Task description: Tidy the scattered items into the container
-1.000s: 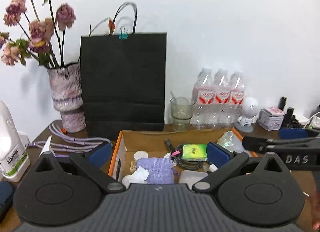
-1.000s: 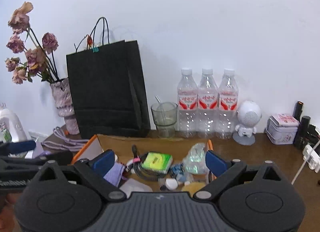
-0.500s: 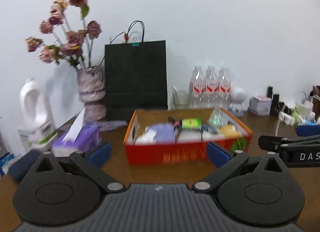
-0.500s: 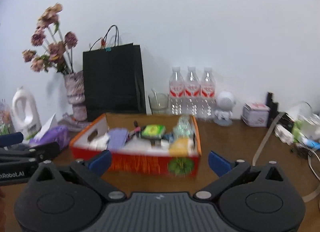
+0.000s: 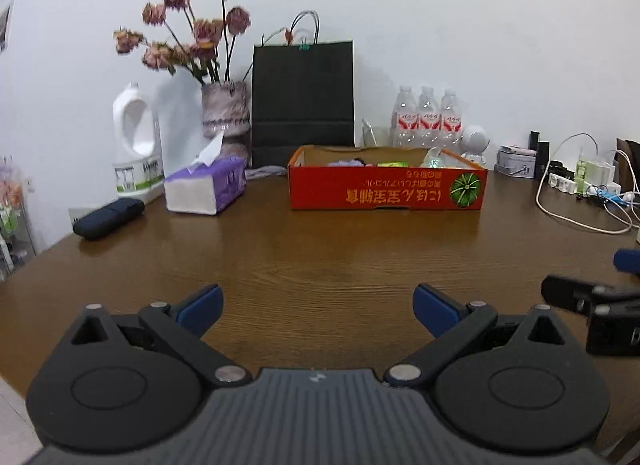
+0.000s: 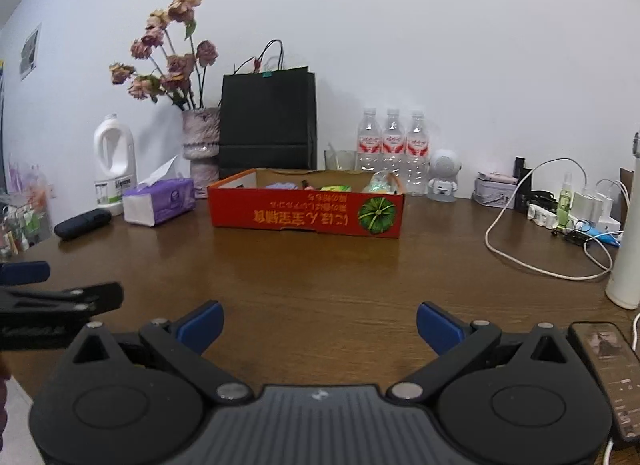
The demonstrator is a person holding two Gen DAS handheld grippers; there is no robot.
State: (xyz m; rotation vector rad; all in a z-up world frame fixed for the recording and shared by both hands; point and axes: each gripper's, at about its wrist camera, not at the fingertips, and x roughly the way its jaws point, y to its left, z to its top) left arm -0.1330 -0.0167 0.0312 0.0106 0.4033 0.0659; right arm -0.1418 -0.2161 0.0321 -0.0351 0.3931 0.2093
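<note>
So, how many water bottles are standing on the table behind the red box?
3. The water bottles stand side by side in a row by the wall, between the glass and the white robot figure. Others may be hidden.
</note>
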